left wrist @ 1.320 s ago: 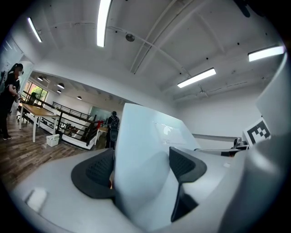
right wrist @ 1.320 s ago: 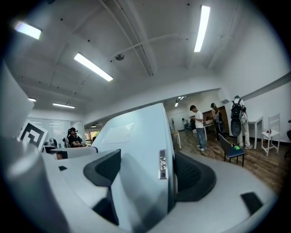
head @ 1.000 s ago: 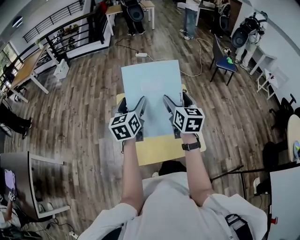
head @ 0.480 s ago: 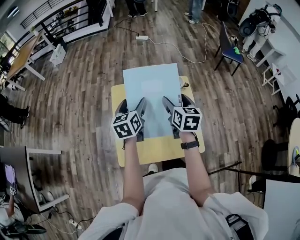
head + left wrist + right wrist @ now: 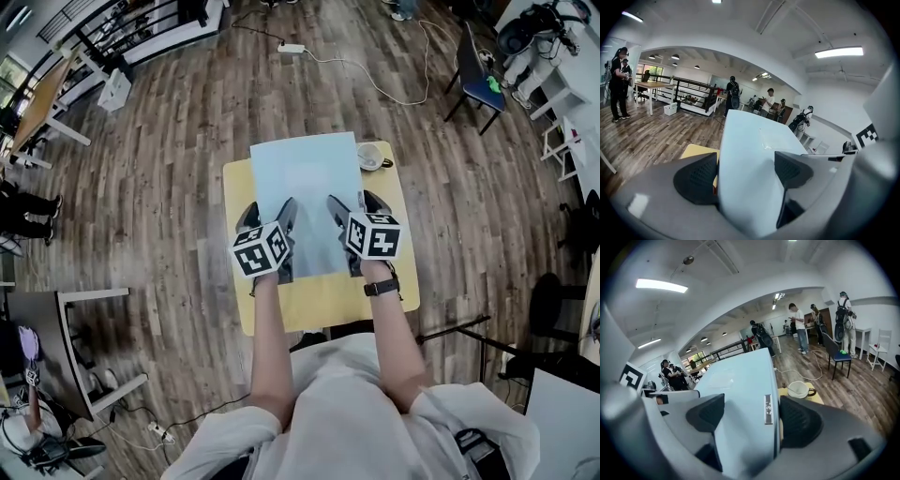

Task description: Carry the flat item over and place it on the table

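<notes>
Board: being held mid-frame over the table; looking light, stiff and slick, best pinched at its near corners.
Left gripper: clamping the board's lower-left edge, jaws part-spread.
Right gripper: clamping the lower-right edge likewise.
Arms: reaching forward, side by side.

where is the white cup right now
In the head view the white cup sits on the far right corner of the yellow table, just to the right of the pale blue board.
</notes>
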Demonstrator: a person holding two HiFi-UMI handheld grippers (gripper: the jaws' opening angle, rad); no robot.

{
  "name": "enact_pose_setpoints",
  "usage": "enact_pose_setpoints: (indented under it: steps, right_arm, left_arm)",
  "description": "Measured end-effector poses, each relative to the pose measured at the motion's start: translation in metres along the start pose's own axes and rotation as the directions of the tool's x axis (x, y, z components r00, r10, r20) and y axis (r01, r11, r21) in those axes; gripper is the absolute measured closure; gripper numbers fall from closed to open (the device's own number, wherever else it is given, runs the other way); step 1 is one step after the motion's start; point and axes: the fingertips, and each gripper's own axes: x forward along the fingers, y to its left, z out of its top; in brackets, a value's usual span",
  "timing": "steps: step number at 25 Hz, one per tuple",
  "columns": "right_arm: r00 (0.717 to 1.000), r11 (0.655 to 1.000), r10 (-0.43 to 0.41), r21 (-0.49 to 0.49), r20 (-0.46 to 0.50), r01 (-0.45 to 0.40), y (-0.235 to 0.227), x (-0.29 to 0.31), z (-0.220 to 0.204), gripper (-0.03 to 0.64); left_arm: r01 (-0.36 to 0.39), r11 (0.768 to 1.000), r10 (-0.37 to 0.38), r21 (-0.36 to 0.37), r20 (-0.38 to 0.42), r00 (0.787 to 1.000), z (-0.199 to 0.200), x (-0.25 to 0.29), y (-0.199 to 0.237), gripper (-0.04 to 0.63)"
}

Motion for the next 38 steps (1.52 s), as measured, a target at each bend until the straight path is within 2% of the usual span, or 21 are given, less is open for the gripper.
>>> enact_pose_setpoints:
  steps: [14,29,38]
  right_arm:
    - [0.98,0.999,-0.015,0.03,-0.197,0.022,-0.022,0.086,-0.066,0.282]
    - [0.961,0.997,-0.019,0.072,-0.276,0.04,-0.058,0.15,-0.114,0.282]
    - [0.977,0.997,-0.028,0.064,-0.209,0.042,-0.068,0.162,-0.119,0.282]
  left_arm:
    - [-0.072,0.992,0.053,-0.103,-0.172,0.984,-0.066,0.068,0.061,0.225]
    - [-0.123,0.983,0.085,-0.133,-0.262,0.961,-0.111,0.132,0.093,0.227]
    - [-0.15,0.988,0.14,-0.034,-0.212,0.967,-0.111,0.147,0.096,0.225]
